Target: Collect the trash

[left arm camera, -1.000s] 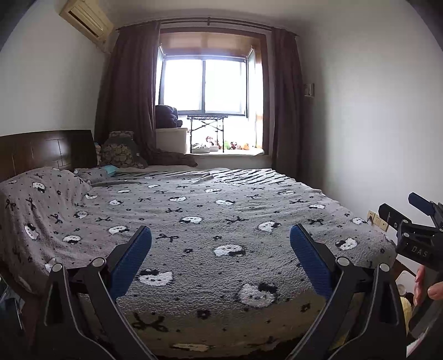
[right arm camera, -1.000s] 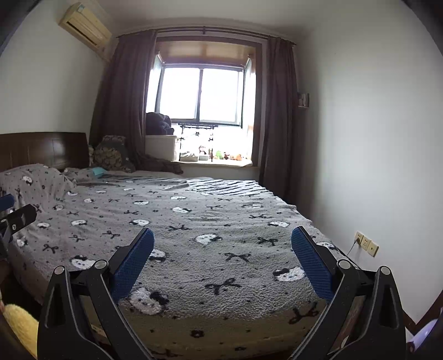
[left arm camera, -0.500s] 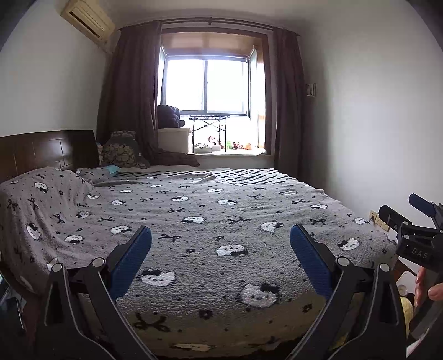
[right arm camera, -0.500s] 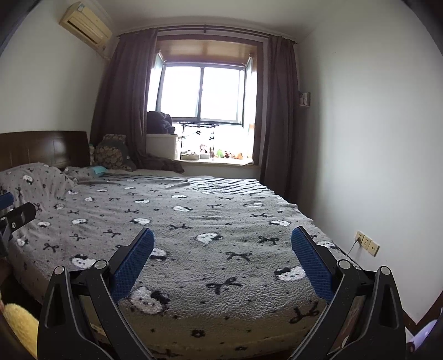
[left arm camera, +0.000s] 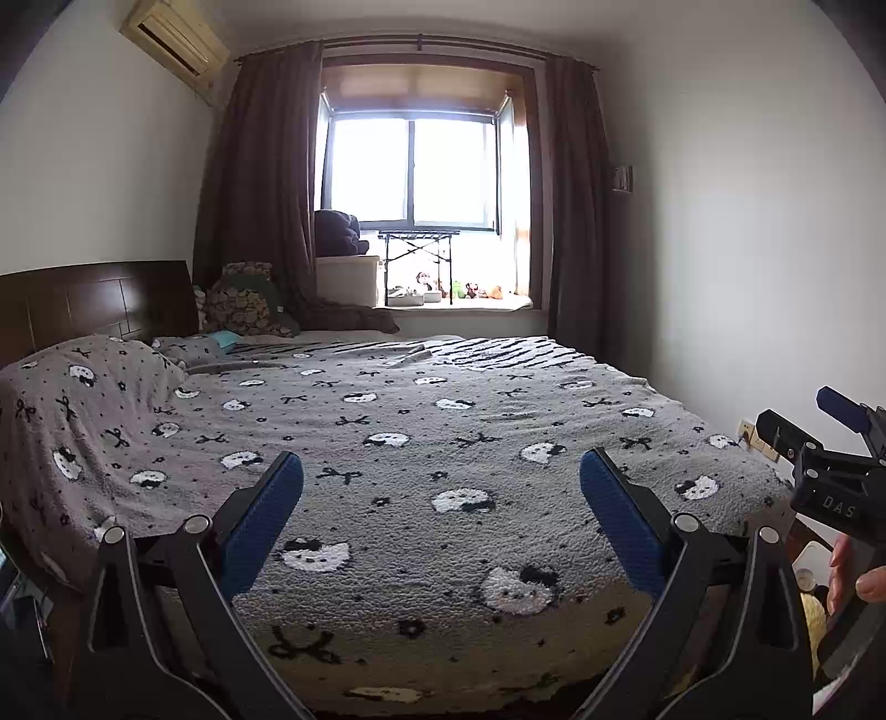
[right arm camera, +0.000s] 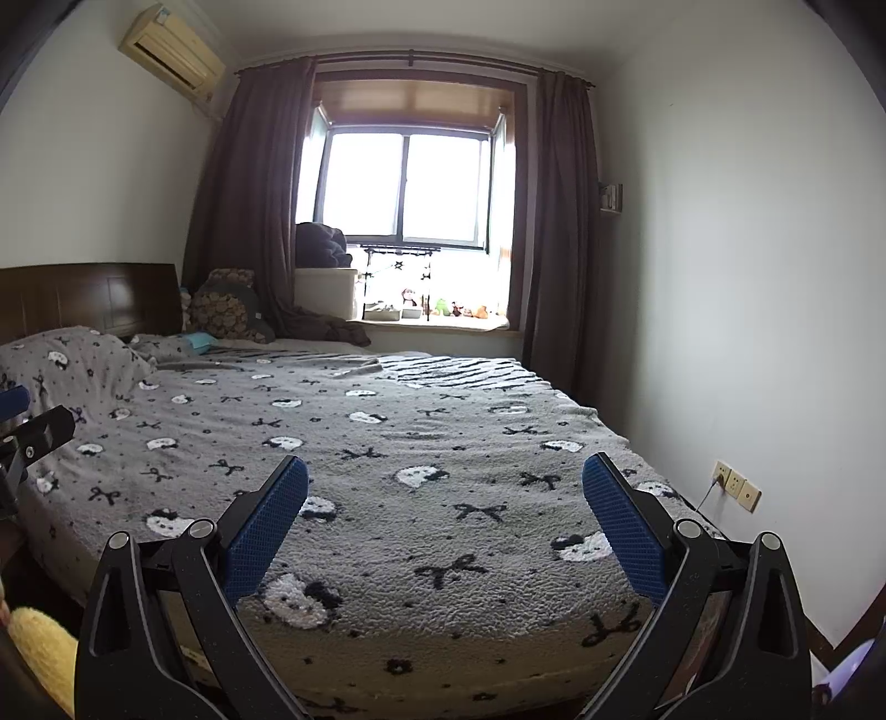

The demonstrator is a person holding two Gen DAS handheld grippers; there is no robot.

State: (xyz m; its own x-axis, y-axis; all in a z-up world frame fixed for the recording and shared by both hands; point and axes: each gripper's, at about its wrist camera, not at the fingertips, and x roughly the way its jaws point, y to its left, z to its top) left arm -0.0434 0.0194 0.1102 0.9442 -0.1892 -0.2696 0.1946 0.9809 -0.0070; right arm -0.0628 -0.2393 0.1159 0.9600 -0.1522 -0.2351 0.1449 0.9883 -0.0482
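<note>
The windowsill figurines (left arm camera: 454,289) are too small to tell; a yellow object (right arm camera: 39,648) is cut off.

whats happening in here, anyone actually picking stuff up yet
Not yet. A person stands at the foot of the bed, holding a gripper in each hand. The left gripper and the right gripper are both open and empty, pointed over the grey patterned blanket toward the window. No trash can be made out on the bed from here.

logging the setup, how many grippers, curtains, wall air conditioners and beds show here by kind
grippers: 2, left gripper and right gripper, both open and empty
curtains: 2, left curtain, right curtain
air conditioner: 1
bed: 1
total: 6
</note>
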